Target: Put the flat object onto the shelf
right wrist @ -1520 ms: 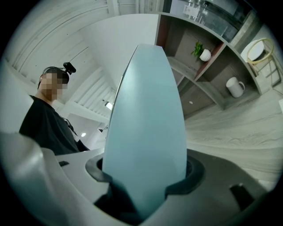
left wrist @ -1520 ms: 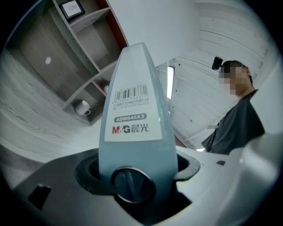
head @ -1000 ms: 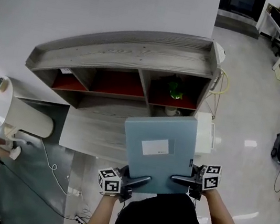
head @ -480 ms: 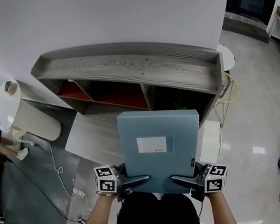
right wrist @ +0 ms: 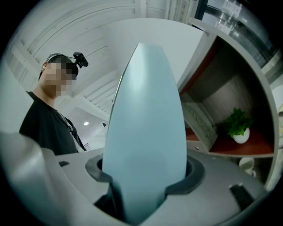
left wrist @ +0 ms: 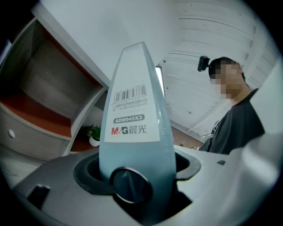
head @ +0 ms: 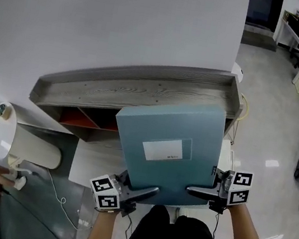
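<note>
The left gripper (head: 140, 192) sits at the near left corner of the file box (head: 170, 148). Its fingers (head: 148, 190) are clamped across the box's thickness, and the left gripper view shows the labelled spine (left wrist: 135, 126) wedged upright between them.

The file box is off any support, carried in the air in front of the person. Its broad labelled face is towards the head camera and its long axis runs away from the body towards the shelf (head: 114, 90). In the head view its far edge overlaps the right half of the shelf's top board. Whether that edge is above the board or only in front of it cannot be told. The open compartments with red backs lie lower and to the left of the box.

The right gripper (head: 198, 192) mirrors the left at the near right corner, its fingers (head: 197, 191) held fairly wide and pressed on the box's plain edge (right wrist: 143, 132). A small potted plant (right wrist: 239, 126) stands in the compartment on that side.

Both forearms reach forward, roughly level with each other, and neither hand is clearly nearer the shelf. The coming move probably depends on carrying the far edge forward and over the top board's front edge.
</note>
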### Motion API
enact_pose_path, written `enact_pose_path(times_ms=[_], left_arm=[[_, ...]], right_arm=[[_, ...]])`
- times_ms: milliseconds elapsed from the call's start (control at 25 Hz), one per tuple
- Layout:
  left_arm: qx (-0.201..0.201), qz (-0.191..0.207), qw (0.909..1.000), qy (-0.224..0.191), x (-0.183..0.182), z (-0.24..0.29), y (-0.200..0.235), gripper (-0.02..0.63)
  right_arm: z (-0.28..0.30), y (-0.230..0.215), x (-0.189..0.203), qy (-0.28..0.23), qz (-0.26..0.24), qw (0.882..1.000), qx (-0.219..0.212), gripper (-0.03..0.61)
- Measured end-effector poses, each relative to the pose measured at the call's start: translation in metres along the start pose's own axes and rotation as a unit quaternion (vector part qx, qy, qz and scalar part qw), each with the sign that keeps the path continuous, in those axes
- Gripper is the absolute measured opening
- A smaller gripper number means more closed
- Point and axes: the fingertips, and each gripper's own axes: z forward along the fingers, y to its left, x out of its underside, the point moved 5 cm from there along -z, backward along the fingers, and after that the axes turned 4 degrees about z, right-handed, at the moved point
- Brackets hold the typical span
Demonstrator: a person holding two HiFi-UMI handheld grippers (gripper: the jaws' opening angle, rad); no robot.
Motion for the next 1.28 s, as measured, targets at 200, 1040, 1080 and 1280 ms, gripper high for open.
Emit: enact_pose_path(times_ms=[200, 1040, 1080, 1280], left_arm=[[0.015, 0.032, 0.9994, 0.004, -0.044, 0.003, 0.002, 0.334], [0.075, 0.156, 0.9846, -0.021, -0.183, 0.015, -0.01, 0.334], [0.077, 0.162, 0.9836, -0.022, -0.182, 0.009, -0.012, 0.334], [0.083, 0.18, 0.9796, -0.028, -0.218, 0.037, -0.01, 0.334]], right_arm=[[0.005, 0.008, -0.038, -0.018, -0.028, 0.999, 0.007, 0.288], [0.017, 0.053, -0.164, -0.049, -0.161, 0.985, 0.044, 0.288], [0.022, 0.057, -0.162, -0.049, -0.167, 0.984, 0.044, 0.288], [0.006, 0.052, -0.203, -0.049, -0.189, 0.98, 0.05, 0.288]])
